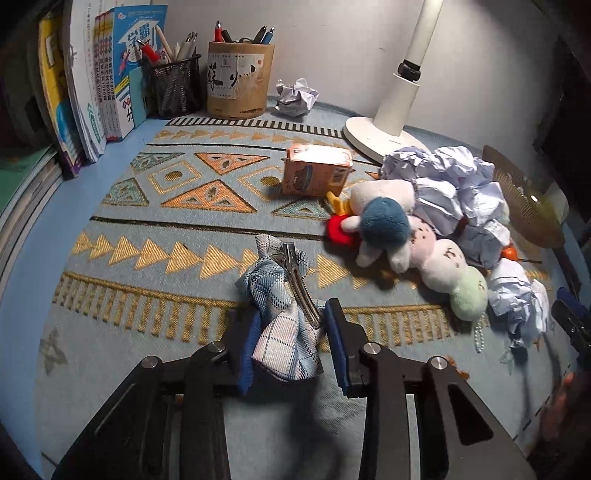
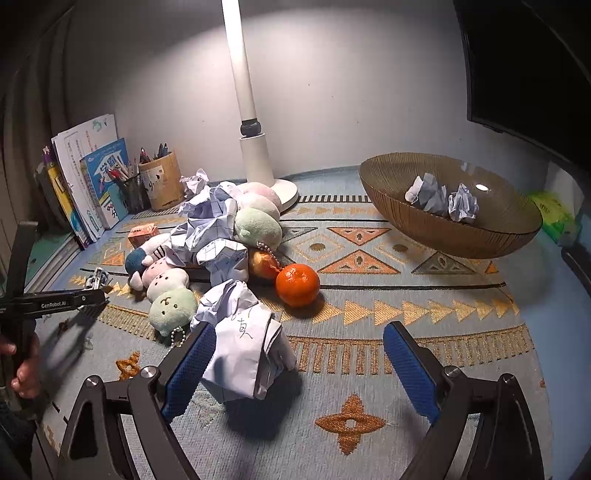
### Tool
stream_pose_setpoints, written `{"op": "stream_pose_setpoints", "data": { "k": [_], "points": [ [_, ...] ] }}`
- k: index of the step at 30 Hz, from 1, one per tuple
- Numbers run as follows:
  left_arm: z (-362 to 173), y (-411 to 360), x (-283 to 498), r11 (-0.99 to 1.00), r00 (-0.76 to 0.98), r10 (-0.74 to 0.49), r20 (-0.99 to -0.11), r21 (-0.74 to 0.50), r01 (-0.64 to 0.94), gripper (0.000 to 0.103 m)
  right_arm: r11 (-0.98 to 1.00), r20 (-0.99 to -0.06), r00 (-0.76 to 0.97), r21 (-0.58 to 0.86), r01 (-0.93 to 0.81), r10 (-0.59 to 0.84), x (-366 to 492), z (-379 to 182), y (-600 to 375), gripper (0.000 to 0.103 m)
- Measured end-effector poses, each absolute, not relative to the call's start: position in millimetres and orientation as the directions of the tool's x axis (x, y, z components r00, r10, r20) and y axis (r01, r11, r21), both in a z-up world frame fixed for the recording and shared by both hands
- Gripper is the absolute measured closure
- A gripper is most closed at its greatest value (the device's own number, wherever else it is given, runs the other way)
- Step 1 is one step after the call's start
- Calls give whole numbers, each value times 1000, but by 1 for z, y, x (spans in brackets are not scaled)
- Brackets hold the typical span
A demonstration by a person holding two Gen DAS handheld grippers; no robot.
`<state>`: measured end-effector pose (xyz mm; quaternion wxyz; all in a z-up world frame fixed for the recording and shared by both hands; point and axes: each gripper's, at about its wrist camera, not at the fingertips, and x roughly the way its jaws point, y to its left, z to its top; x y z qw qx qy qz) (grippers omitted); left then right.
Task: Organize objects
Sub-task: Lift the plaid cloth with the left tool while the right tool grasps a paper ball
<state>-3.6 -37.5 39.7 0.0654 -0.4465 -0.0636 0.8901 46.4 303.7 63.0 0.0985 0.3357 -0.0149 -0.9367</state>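
Right tool (image 2: 299, 365) gapes wide around crumpled white paper ball (image 2: 247, 350), offset toward its left finger, bowl-bound up-right; left tool (image 1: 291, 347) pinches plaid fabric hair-clip bow (image 1: 282, 306).

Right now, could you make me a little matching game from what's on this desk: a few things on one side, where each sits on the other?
Things:
1. plaid hair clip
2. orange
3. two paper balls
4. pens

Places:
A. inside the bowl
B. between the left gripper fingers
C. in the brown cup by the books
D. on the mat, beside the plush toys

Pairs: 1-B, 2-D, 3-A, 4-C
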Motion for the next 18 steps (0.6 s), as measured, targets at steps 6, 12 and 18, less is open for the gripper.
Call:
{"op": "stream_pose_setpoints", "data": {
  "k": [6,12,18],
  "points": [
    [44,-16,25,-985,-686,155,-711,-160,-58,72,-934,-664,-656,260,247,-358,57,61,302,12],
    [44,-22,26,-984,-700,161,-696,-165,-63,69,-972,-740,-638,97,214,-214,43,55,262,23],
    [45,-21,28,-986,-716,152,-682,-155,-61,69,-970,-733,-639,137,200,-235,39,53,277,61]
  ]
}}
